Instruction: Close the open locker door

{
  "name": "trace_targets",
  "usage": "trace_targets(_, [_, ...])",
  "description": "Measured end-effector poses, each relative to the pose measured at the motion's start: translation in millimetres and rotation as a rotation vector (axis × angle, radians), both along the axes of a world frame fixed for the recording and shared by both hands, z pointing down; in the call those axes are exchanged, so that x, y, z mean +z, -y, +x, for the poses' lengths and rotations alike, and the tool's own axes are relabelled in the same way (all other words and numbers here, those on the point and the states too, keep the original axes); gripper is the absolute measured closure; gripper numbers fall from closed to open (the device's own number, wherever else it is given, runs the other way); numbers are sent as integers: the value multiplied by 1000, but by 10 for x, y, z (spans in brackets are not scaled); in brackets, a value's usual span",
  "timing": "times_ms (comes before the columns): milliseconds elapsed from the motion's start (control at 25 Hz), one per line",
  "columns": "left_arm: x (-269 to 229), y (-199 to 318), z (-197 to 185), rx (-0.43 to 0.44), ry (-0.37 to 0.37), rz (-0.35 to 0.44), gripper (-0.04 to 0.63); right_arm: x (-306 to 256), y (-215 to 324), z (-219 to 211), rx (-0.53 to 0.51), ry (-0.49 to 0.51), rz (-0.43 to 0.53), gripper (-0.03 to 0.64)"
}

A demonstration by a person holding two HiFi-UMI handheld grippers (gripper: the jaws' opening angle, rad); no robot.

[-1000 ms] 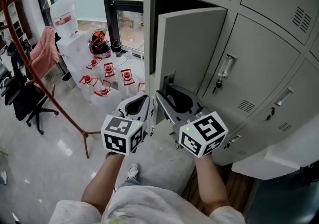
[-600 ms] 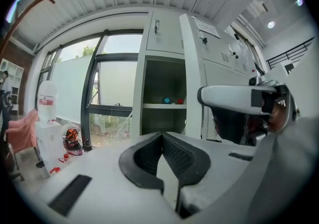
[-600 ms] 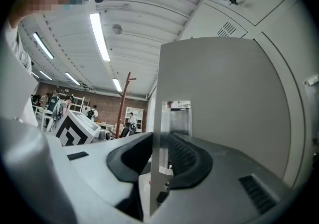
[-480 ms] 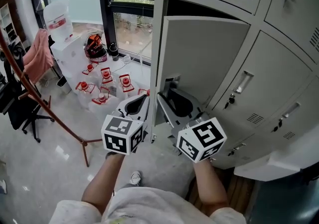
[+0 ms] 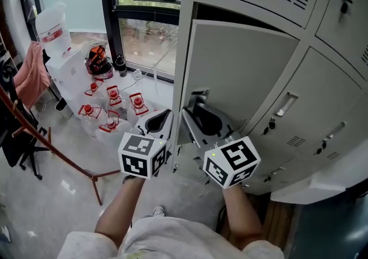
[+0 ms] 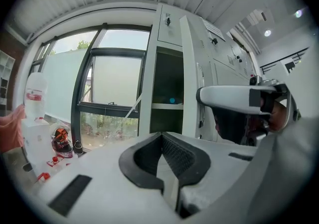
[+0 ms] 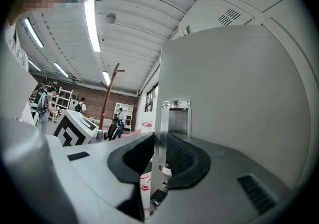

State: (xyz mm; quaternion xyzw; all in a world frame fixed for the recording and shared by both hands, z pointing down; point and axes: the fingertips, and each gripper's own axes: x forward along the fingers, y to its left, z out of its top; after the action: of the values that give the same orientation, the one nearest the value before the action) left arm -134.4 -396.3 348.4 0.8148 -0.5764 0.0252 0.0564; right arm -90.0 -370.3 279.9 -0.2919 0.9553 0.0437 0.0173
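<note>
The grey locker door point(image 5: 241, 73) stands slightly ajar, with a dark gap along its top edge. In the right gripper view the door point(image 7: 234, 93) fills the right side. My right gripper point(image 5: 192, 113) reaches the door's free edge, and its jaws have just been closing. The metal handle plate point(image 7: 175, 116) stands between them; a thin gap shows beside the left pad point(image 7: 142, 151). My left gripper point(image 5: 164, 117) hangs just left of the door edge, shut and empty. Its own view looks into the dark compartment point(image 6: 168, 93) past the door's edge point(image 6: 189, 78).
Closed lockers point(image 5: 310, 114) line the right. Several red-capped water bottles point(image 5: 109, 108) and a water dispenser point(image 5: 54, 33) stand on the floor by the window point(image 5: 144, 39). A red-brown coat stand point(image 5: 52, 148) and an office chair point(image 5: 17, 143) are at the left.
The door has swung further towards the locker, so the opening is narrower. Both grippers have moved along with its free edge.
</note>
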Motion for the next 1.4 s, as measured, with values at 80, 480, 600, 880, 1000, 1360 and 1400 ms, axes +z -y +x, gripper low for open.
trace_targets(80, [-6, 80, -18, 21, -3, 2, 588, 1, 76, -29, 24, -3, -3, 543])
trace_targets(480, [32, 413, -134, 107, -15, -3, 589, -3, 441, -140, 136, -11, 1, 554])
trace_targets(600, [21, 505, -139, 130, -19, 1, 588, 3, 519, -173, 158, -12, -1, 558])
trace_targets(880, [-31, 645, -123, 192, -13, 23, 588, 0, 731, -197, 233, -16, -2, 563])
trace_targets(1000, [-29, 687, -125, 211, -10, 25, 588, 7, 816, -209, 261, -17, -8, 565])
trace_targets(1360, [-56, 812, -116, 254, -3, 42, 588, -2, 1001, -232, 346, -16, -6, 568])
trace_targets(1400, [-56, 822, -113, 258, -3, 44, 589, 0, 1024, -232, 360, -17, -4, 567])
